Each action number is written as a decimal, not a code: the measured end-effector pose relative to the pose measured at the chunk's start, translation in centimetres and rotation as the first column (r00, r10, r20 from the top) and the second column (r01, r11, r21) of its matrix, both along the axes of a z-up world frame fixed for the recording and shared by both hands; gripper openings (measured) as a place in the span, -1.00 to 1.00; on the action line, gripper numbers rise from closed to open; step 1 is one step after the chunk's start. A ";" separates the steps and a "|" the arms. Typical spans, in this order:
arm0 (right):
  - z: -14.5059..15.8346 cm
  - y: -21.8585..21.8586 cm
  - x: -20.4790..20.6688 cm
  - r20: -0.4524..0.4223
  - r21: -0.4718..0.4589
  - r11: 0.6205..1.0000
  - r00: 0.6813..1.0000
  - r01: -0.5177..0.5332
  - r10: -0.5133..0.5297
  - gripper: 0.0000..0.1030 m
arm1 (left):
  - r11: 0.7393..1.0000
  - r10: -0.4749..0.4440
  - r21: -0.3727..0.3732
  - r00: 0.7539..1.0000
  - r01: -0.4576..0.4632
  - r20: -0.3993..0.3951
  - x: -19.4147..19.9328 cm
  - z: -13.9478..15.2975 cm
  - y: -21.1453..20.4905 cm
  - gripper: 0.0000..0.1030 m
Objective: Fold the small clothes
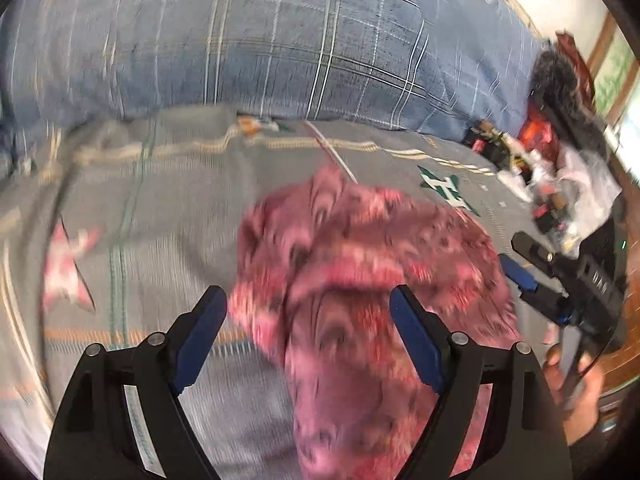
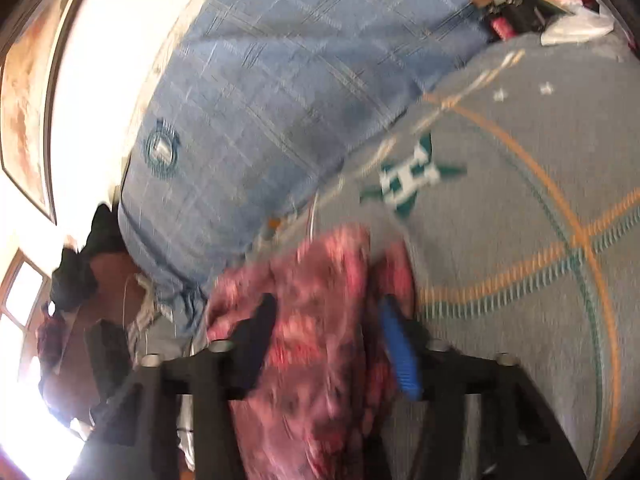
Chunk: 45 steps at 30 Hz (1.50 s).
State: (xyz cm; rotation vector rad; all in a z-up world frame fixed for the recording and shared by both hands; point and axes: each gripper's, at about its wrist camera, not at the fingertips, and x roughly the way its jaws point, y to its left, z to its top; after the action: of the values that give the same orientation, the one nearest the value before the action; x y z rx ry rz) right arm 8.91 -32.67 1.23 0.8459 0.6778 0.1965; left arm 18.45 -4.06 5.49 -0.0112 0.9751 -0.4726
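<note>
a pink patterned garment [image 1: 360, 280] lies bunched on a grey bedspread [image 1: 160, 220], near the middle of the bed and just short of a blue plaid quilt [image 1: 280, 40] heaped along the far side at twelve o'clock. the left gripper [image 1: 308, 336] hovers over the garment's near part with its jaws spread wide, cloth showing between them but neither blue pad pressing on it. the right gripper [image 2: 328, 340] comes in from about three o'clock in the left view, a hand [image 1: 576, 384] on its handle; in its own view its jaws also stand apart, with pink cloth lying between them and not pinched. both views are blurred. the garment looks rumpled rather than flat, so the step in hand is likely taking fresh hold of two edges. to do it well, each gripper should close on a single layer at an outer edge or corner, then draw the cloth flat before folding. a clutter of small items [image 1: 532, 184] sits at two o'clock, well apart, and the quilt close behind limits room to spread the cloth that way.
</note>
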 end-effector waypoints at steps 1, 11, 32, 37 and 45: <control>-0.3 0.2 0.9 -0.016 0.013 1.000 1.000 -0.005 0.006 0.17 | 0.999 -0.009 0.036 1.000 0.008 0.007 0.8 -0.1 -0.8 0.64; -4.7 -1.1 3.8 -0.088 0.009 1.000 0.996 0.011 -0.010 -0.97 | 0.985 0.085 0.156 0.994 -0.074 -0.067 8.2 -4.7 -3.3 0.65; 3.8 5.7 -5.8 0.098 -0.365 0.922 0.980 -0.127 0.174 -0.47 | 0.999 0.034 0.011 0.999 -0.034 0.003 -3.2 -0.1 2.4 0.63; -0.4 9.6 -7.4 0.019 -0.499 0.838 0.964 -0.221 0.265 -0.50 | 1.000 0.005 0.030 1.000 -0.005 -0.025 -6.3 -4.9 1.4 0.72; 1.6 8.4 -10.5 0.025 -0.445 0.868 0.965 -0.222 0.260 -0.34 | 0.999 0.032 -0.036 0.998 -0.034 -0.049 -8.5 -3.4 4.3 0.71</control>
State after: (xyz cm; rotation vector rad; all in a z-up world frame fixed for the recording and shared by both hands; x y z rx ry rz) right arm -1.61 -24.24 2.87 0.3131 0.7131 0.2898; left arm 9.92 0.24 2.12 -0.0716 1.0122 -0.4615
